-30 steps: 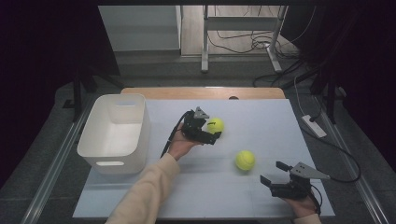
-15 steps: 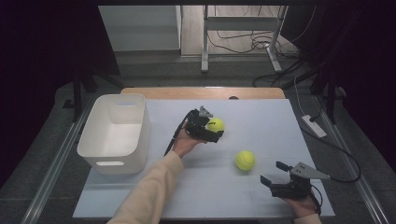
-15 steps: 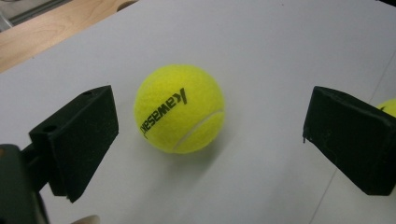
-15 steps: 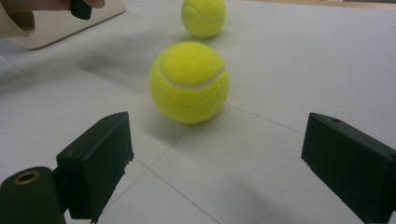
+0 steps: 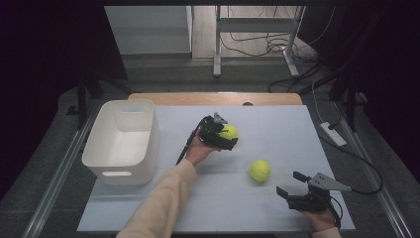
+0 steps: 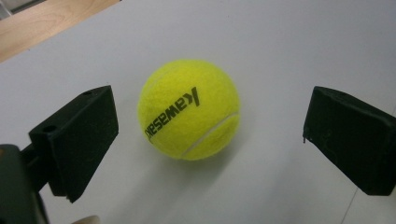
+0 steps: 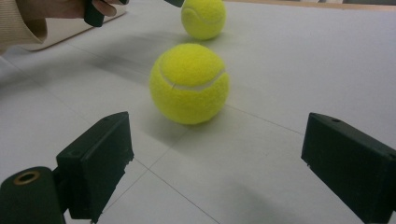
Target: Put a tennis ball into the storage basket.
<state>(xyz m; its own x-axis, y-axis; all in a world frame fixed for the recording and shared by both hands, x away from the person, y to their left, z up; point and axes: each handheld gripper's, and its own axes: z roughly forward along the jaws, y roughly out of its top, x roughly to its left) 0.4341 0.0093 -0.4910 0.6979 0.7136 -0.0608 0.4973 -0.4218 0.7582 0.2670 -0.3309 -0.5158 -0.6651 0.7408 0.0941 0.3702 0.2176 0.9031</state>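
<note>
Two yellow tennis balls lie on the white table (image 5: 282,124). The far ball (image 5: 230,131) (image 6: 189,108) sits between the jaws of my left gripper (image 5: 226,135) (image 6: 210,105), which is open, with a gap on each side of the ball. The near ball (image 5: 259,170) (image 7: 189,83) rests just ahead of my right gripper (image 5: 288,183) (image 7: 217,126). That gripper is open at the front right of the table and holds nothing. The right gripper view also has the far ball (image 7: 203,17) behind the near one.
A white plastic bin (image 5: 121,139) stands on the table's left side, with nothing visible inside. A strip of wooden tabletop (image 5: 213,98) shows along the back edge. Cables and a power strip (image 5: 333,134) lie on the floor to the right.
My left gripper has edged slightly right, closing in around the far ball. Both balls and the right gripper have stayed put.
</note>
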